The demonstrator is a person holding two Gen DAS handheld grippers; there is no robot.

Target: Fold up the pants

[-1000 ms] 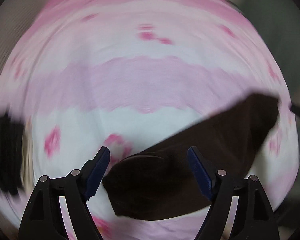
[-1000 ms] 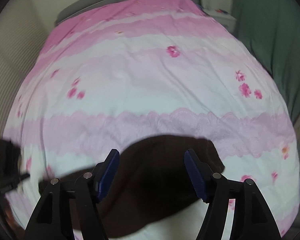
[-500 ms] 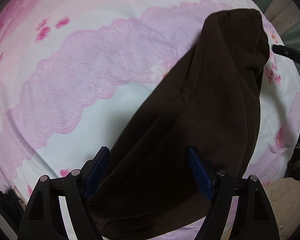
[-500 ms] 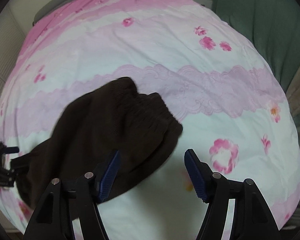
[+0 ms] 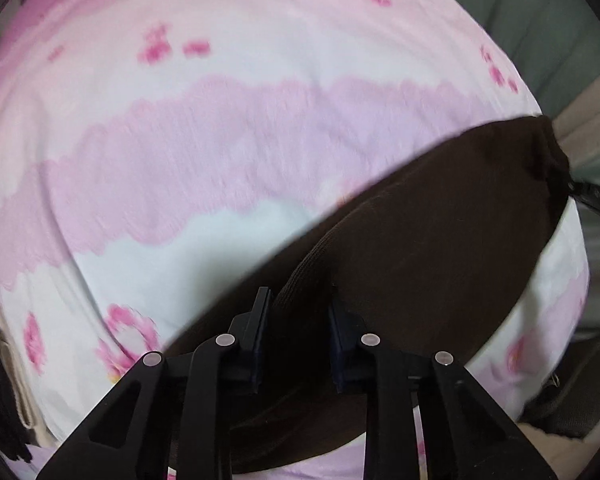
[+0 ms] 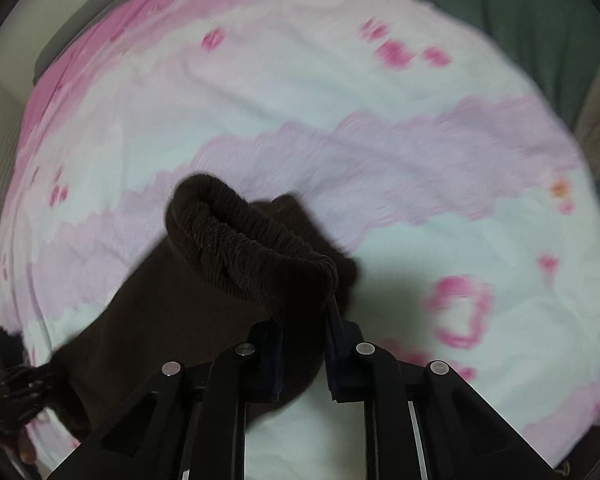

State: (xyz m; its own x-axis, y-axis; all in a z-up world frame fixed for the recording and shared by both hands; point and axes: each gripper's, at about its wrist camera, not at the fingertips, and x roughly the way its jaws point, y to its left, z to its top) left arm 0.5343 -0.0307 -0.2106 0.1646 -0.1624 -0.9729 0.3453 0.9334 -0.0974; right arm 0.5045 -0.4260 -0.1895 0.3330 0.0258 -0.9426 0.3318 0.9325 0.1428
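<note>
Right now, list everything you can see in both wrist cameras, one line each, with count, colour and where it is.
pants: one, dark brown, on the bedspread, gripped at both ends
waistband: one, dark brown ribbed, raised at the right gripper
bedspread: one, pink and white floral, under everything
curtain: one, green, far right behind the bed
left gripper: one, black with blue pads, shut on pants
right gripper: one, black with blue pads, shut on pants

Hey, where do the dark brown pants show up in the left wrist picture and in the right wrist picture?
Left wrist view: the dark brown corduroy pants run from bottom centre, clamped in the left tool, up to the right edge.
Right wrist view: the pants fill the lower left, with the ribbed waistband clamped in the right tool.
Shared landmark: the lilac lace-print band across the pink floral bedspread.
</note>
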